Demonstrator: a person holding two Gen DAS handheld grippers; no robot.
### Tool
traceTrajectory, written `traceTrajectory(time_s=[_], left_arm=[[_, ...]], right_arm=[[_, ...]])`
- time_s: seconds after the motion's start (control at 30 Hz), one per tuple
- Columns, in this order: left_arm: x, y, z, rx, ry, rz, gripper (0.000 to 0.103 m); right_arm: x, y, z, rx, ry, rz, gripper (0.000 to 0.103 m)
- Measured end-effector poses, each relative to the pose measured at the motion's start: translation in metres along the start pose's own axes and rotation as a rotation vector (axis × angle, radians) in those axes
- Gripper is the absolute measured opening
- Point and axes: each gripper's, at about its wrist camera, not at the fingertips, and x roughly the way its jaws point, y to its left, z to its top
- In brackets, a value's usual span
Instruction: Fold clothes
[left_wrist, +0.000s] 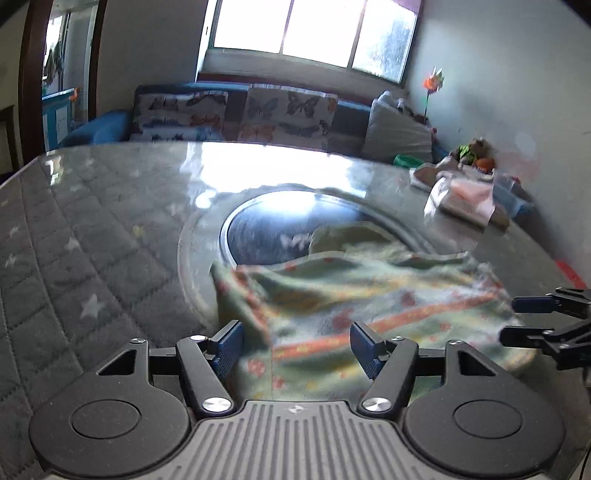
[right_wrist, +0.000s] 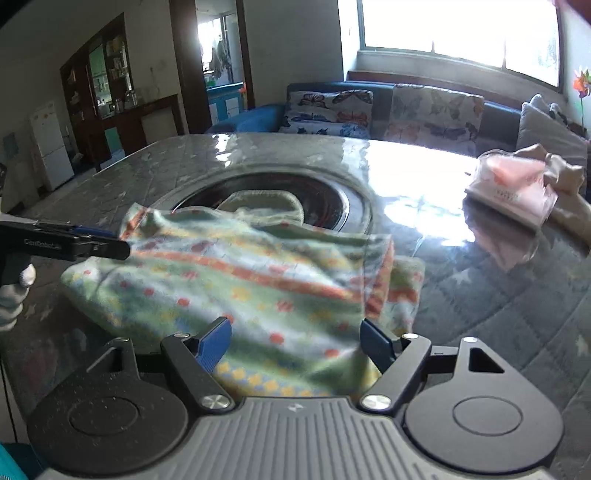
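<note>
A soft piece of clothing (right_wrist: 236, 280), pale green with orange stripes and little red and yellow spots, lies bunched on the surface (left_wrist: 110, 229). The surface is grey with white stars and has a shiny clear cover on top. The clothing sits at the near side of a dark round plate (left_wrist: 273, 225) set into the middle of the surface, and one edge of the cloth lies over that plate. The left gripper (left_wrist: 295, 345) is over the near left part of the clothing. Its two blue fingers are spread wide apart and hold nothing. The right gripper (right_wrist: 295, 343) is over the near right part of the clothing. Its blue fingers are spread wide too, and nothing is between them. From the right wrist view, the left gripper shows at the left edge of the cloth, with a hand in a light glove (right_wrist: 14, 284) behind it. Far off on the right side of the surface lies a pink and white pack (right_wrist: 513, 192) beside some folded light cloth (right_wrist: 565, 173). Behind the surface is a blue sofa (left_wrist: 103, 129) with butterfly cushions (left_wrist: 288, 110), under a bright window (left_wrist: 314, 29).
</note>
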Motion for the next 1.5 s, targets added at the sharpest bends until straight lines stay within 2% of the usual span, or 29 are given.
traceTrajectory(time_s=[0.17,0.3,0.43,0.6,0.8,0.97,1.1,1.2,1.5], left_arm=[[0.006,-0.006,0.015,0.020,-0.031,-0.028,0.067],[0.023,0.005,0.020,0.011,0.000,-0.006,0.067],[0.030,0.022,0.019,-0.024,0.030,0.007,0.067],[0.028,0.018,0.024,-0.019,0.009,-0.015,0.068],[0.039,0.023,0.023,-0.013,0.022,0.002,0.068],[0.035,0.029,0.026,-0.035,0.020,0.018,0.068],[0.042,0.023,0.026,-0.005,0.026,0.037,0.068],[0.042,0.021,0.025,0.008,0.030,0.053,0.068],[0.018,0.007,0.011,0.036,0.003,0.030,0.069]], right_arm=[[0.021,-0.006,0.024,0.009,-0.033,0.015,0.079],[0.048,-0.017,0.030,0.026,0.009,0.001,0.079],[0.053,-0.025,0.031,0.032,0.013,-0.003,0.079],[0.057,-0.026,0.040,0.037,0.003,-0.004,0.079],[0.073,-0.029,0.044,0.035,0.018,-0.019,0.079],[0.067,-0.030,0.046,0.055,0.008,-0.024,0.079],[0.067,-0.015,0.043,0.024,0.008,0.008,0.083],[0.067,0.000,0.039,-0.028,0.015,-0.002,0.083],[0.049,0.043,0.028,-0.127,-0.003,0.083,0.085]])
